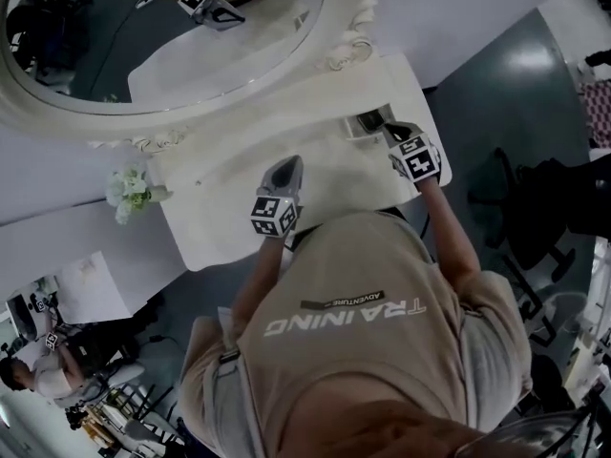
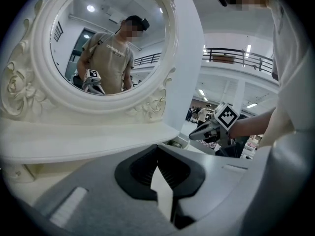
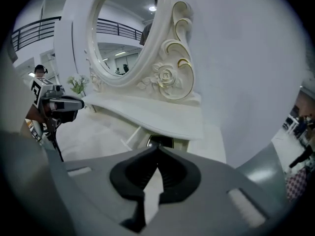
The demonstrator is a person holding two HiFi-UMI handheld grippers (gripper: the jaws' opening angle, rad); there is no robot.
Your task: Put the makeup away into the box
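A small dark-rimmed container (image 1: 368, 122) sits on the white vanity table (image 1: 229, 222), tucked under the mirror's shelf at the right end. It also shows low in the right gripper view as the container (image 3: 160, 142). No loose makeup item shows in any view. My right gripper (image 1: 389, 130) hovers just beside that container, jaws shut with nothing between them (image 3: 157, 149). My left gripper (image 1: 286, 164) hangs over the middle of the tabletop, its jaws also shut and empty (image 2: 157, 148). From the left gripper view the right gripper (image 2: 197, 134) shows to the right.
A large oval mirror (image 1: 162, 36) in an ornate white frame stands at the back of the table, with a narrow shelf (image 3: 147, 113) below it. A small bunch of white flowers (image 1: 129, 189) stands at the table's left end. Grey floor surrounds the table.
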